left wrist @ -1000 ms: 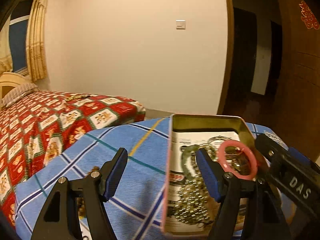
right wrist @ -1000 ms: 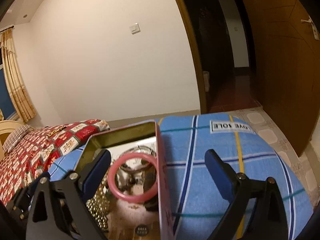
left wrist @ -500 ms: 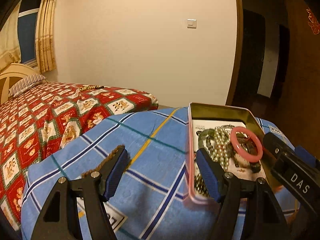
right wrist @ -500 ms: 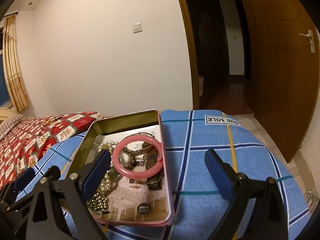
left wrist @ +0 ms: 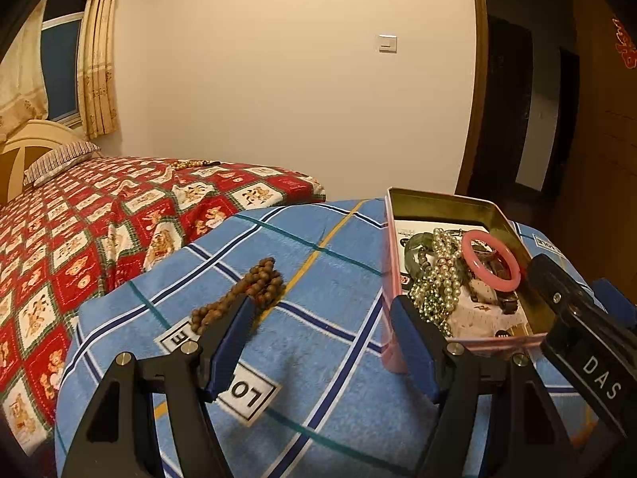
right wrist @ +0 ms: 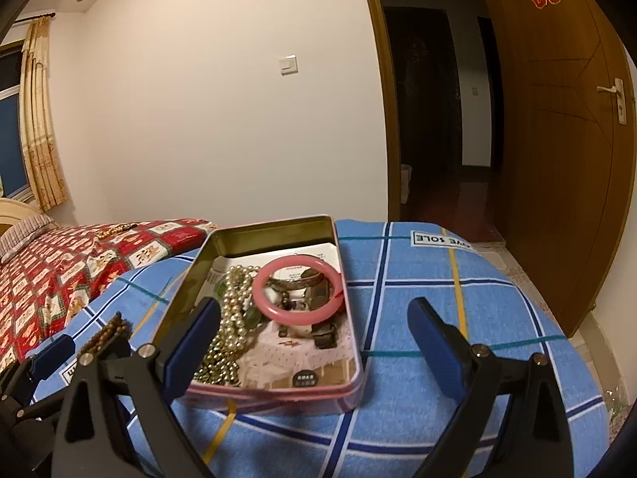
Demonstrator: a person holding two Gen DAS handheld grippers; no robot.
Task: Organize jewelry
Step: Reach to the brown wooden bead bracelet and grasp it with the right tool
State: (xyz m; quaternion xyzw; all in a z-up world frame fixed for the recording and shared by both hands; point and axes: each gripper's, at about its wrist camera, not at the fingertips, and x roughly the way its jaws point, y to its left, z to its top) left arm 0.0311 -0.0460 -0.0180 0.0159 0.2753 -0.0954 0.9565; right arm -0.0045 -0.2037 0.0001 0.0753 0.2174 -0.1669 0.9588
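A pink tin box (left wrist: 442, 204) (right wrist: 274, 228) lies open on a blue plaid cloth (left wrist: 318, 290) (right wrist: 458, 298). In it lie a pink bangle (left wrist: 490, 260) (right wrist: 296, 292), a pearl necklace (left wrist: 440, 279) (right wrist: 231, 310) and darker pieces. A brown bead bracelet (left wrist: 243, 294) (right wrist: 105, 334) lies on the cloth left of the box. My left gripper (left wrist: 320, 340) is open and empty, between the bracelet and the box. My right gripper (right wrist: 314, 342) is open and empty, over the box's near right part; it also shows in the left wrist view (left wrist: 577, 318).
A bed with a red patterned cover (left wrist: 99, 215) (right wrist: 79, 263) lies to the left, with a string of beads (left wrist: 191, 164) on it. A white wall stands behind. A dark doorway (right wrist: 430, 119) and a wooden door (right wrist: 557, 159) are on the right.
Both grippers have drawn back and up from the box, which now looks smaller and farther. The brown bead bracelet has come into full view on the cloth. The jaws stayed open.
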